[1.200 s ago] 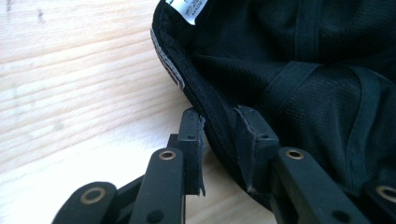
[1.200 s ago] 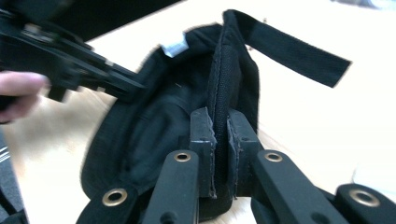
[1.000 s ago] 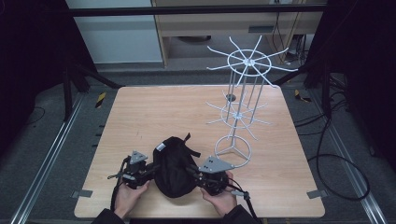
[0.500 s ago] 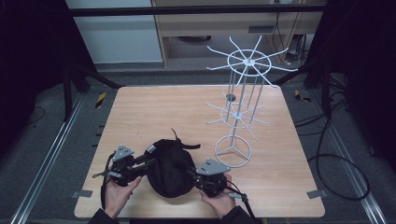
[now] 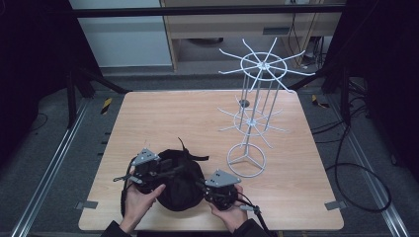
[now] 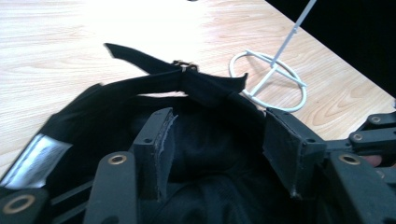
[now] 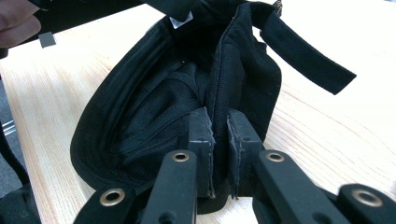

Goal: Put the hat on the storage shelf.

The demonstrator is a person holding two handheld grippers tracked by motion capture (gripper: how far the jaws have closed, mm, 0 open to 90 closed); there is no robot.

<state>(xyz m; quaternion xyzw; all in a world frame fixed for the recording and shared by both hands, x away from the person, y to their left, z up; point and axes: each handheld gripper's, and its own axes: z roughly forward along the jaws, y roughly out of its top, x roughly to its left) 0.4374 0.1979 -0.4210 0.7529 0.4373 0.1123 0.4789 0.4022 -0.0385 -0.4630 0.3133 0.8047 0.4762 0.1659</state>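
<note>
One black cap (image 5: pixel 179 183) lies upside down on the worktop (image 5: pixel 163 113), caught between the two grippers, and it is the one soft thing here. The right gripper (image 7: pixel 218 127) is clenched on the cap's edge: its two pads pinch a fold of the fabric just ahead of them, with the rest of the cap spreading away from the jaws toward the left gripper. The left gripper (image 6: pixel 217 140) stands released; its jaws have just been opening, and the two pads now sit apart with the cap's dark inside between and below them, neither pad pressing on it. Beyond that gripper's jaws runs the cap's back strap (image 6: pixel 154 63) (one strap, with a small metal buckle), its loose end pointing away over the wood. One white label (image 6: pixel 35 149) shows on the inner band beside the left jaw. One white wire rack (image 5: pixel 254 116) stands past the right gripper, well clear of the cap, its round foot on the worktop.
</note>
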